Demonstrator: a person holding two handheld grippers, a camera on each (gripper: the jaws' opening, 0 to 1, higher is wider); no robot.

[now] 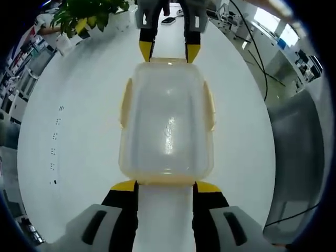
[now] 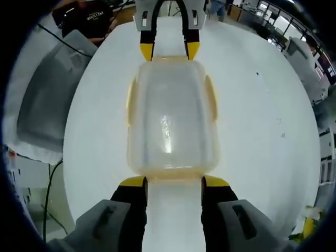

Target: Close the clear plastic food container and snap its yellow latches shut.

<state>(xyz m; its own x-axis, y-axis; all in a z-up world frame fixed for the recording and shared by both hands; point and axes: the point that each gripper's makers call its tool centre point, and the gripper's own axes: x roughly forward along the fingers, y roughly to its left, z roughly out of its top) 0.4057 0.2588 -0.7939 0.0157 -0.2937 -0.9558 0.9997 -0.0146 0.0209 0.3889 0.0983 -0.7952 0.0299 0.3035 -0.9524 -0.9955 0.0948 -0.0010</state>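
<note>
The clear plastic container [image 1: 167,121] lies on the white table [image 1: 79,136] with its lid on. Yellow latches [image 1: 126,102] show along both long sides and at both ends. My left gripper [image 1: 166,186] is open, its yellow tips at the near end's corners. Opposite it, my right gripper [image 1: 169,51] is open at the far end. In the right gripper view the container [image 2: 170,121] runs lengthwise with side latches [image 2: 211,97]. There my right gripper [image 2: 173,181] brackets its near end and the left gripper [image 2: 169,51] its far end. I cannot tell whether the latches are snapped.
A green plant [image 1: 86,16] stands at the table's far left edge, and a small dark object [image 1: 169,20] lies beyond the right gripper. A grey covered shape [image 1: 294,142] sits off the table's right side, seen too in the right gripper view [image 2: 52,94]. Cables [image 1: 257,63] trail nearby.
</note>
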